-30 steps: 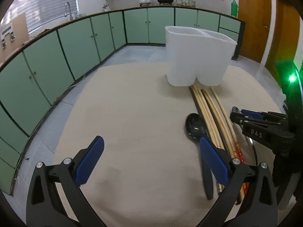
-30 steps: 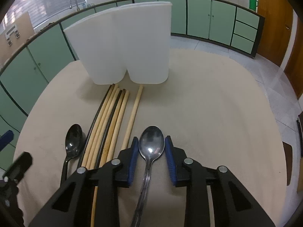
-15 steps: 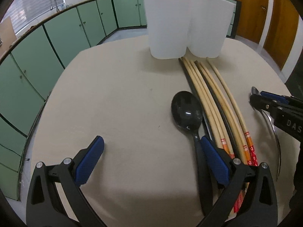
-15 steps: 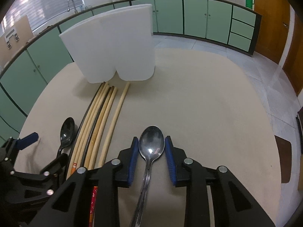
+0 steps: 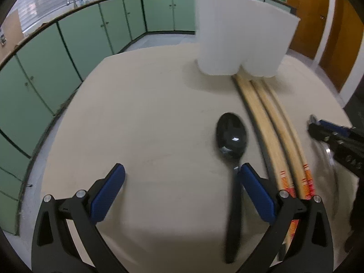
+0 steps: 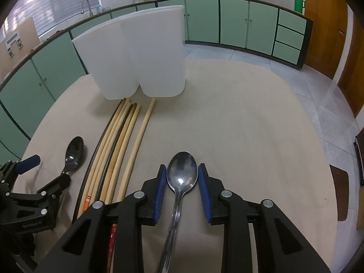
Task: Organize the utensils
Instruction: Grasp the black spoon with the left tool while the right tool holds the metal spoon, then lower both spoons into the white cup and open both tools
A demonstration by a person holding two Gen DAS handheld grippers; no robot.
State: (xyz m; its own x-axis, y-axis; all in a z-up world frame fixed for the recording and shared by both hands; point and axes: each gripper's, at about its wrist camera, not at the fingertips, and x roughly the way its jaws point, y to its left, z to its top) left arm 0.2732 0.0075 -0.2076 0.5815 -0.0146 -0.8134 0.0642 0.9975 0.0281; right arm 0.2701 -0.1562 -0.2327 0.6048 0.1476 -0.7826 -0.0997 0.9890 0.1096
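My right gripper [image 6: 182, 187] clasped the silver spoon [image 6: 182, 175] by its bowl; my left gripper [image 5: 182, 190] gaped, the black spoon [image 5: 232, 136] just ahead, slick, rigid, best pinched at its neck.

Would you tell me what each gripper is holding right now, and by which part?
The right gripper holds the silver spoon by the sides of its bowl. The left gripper is open and holds nothing.
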